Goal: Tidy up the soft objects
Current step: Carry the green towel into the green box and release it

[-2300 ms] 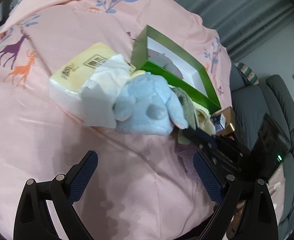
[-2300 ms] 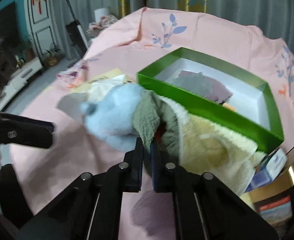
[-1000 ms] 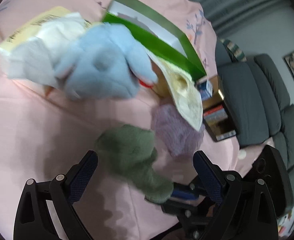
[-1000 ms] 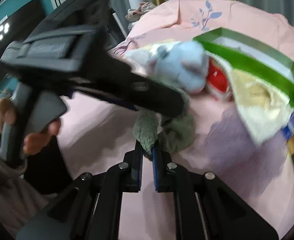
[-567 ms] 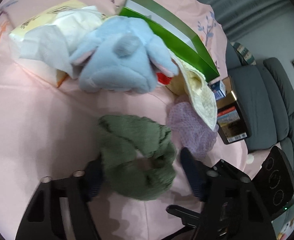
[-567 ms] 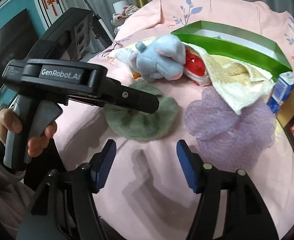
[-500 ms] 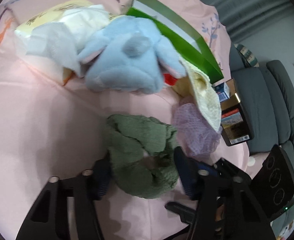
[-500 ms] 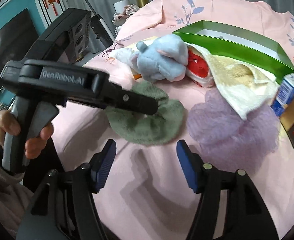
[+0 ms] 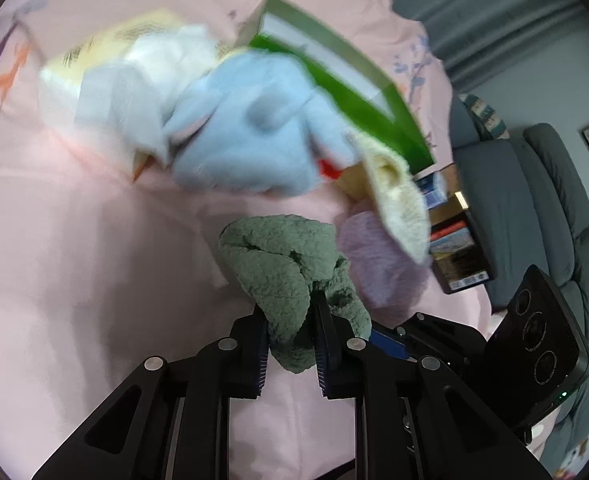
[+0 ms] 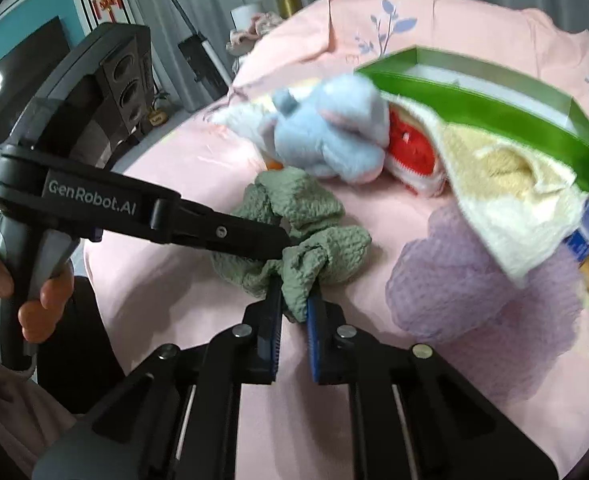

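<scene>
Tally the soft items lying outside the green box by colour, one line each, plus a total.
Green: 1, fleece cloth, pinched by left gripper and right gripper
Blue: 1, plush toy
Purple: 1, knit cloth
Cream: 1, towel
Red and white: 1, knit item
Total: 5

Green cloth [image 9: 282, 264] – nubbly, matt fleece. Blue plush toy [image 10: 330, 136] – soft, fuzzy pile. Cream towel [image 10: 506, 200] looped terry; lilac cloth [image 10: 466, 280] waffle-textured. Green box [image 10: 494, 108] glossy card. Pink sheet [image 9: 74, 260] smooth cotton-like. Gripper arms matt black plastic.
</scene>
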### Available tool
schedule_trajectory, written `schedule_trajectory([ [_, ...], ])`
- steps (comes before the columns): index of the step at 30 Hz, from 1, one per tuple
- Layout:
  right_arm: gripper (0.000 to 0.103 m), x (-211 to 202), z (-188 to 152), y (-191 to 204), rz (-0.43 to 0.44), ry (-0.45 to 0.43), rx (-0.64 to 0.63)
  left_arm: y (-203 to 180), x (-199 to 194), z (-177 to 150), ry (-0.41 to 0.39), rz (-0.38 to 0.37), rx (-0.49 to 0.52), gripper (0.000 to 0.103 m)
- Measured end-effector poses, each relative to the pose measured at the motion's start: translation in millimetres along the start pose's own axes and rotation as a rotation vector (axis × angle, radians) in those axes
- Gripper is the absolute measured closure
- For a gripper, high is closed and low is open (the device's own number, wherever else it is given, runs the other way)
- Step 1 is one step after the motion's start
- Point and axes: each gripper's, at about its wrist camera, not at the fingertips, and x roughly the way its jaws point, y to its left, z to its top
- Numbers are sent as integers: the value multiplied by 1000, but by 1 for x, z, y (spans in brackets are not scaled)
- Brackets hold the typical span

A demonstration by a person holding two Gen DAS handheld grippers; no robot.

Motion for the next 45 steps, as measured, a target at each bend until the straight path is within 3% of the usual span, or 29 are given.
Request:
schedule_trajectory([
  [10,93,-45,43,-23,-75,-163,-9,-61,-22,57,-82,1,170,84],
  [19,92,-53,107,-77,-168,-238,53,-109,-1,145,-118,65,262,84],
  [23,92,-40,129,-100,-197,-229,77,-115,21,177,-112,101,275,84],
  [29,91,8,142,-140,-236,-120,172,-94,76,212,-61,194,232,84],
  [32,89,25,144,-150,-260,-78,199,-82,95,218,-37,220,201,84],
  [34,82,35,145,-156,-282,-45,220,-76,106,223,-16,238,186,84],
  [35,74,40,145,-160,-295,-31,230,-73,110,225,-3,256,180,79],
  [37,57,44,144,-163,-313,-19,237,-70,114,228,9,281,173,53],
  [38,49,43,144,-163,-320,-21,237,-68,114,229,8,295,170,27],
  [39,49,41,144,-163,-324,-25,234,-66,111,230,-7,299,166,15],
  [45,48,8,132,-151,-323,-70,217,-64,81,228,-47,289,157,14],
])
